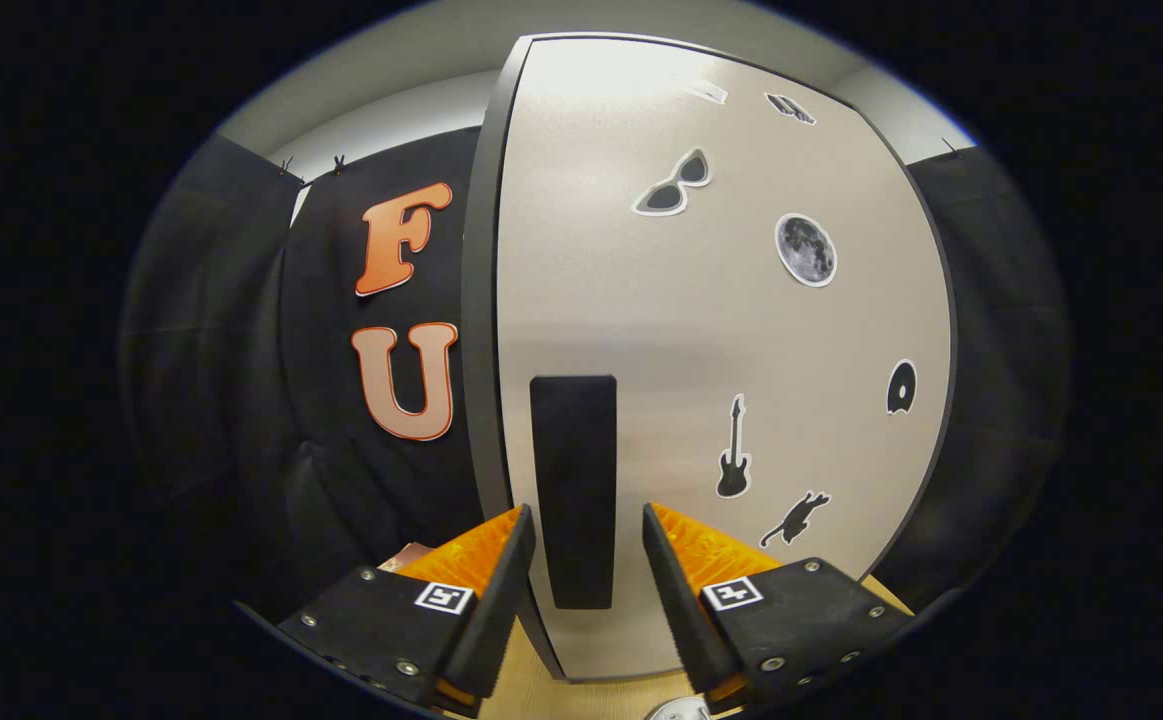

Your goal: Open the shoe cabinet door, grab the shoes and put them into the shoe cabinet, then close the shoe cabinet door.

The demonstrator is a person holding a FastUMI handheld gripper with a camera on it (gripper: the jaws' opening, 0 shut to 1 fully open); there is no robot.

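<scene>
Black handle (pixel 573 490) stands between spread fingers (pixel 501 590).

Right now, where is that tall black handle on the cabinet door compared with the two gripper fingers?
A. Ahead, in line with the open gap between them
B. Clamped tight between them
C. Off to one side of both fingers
A: the black handle stands on the cabinet door ahead of the gripper, framed by the gap between its spread fingers, neither of which presses on it.
</scene>
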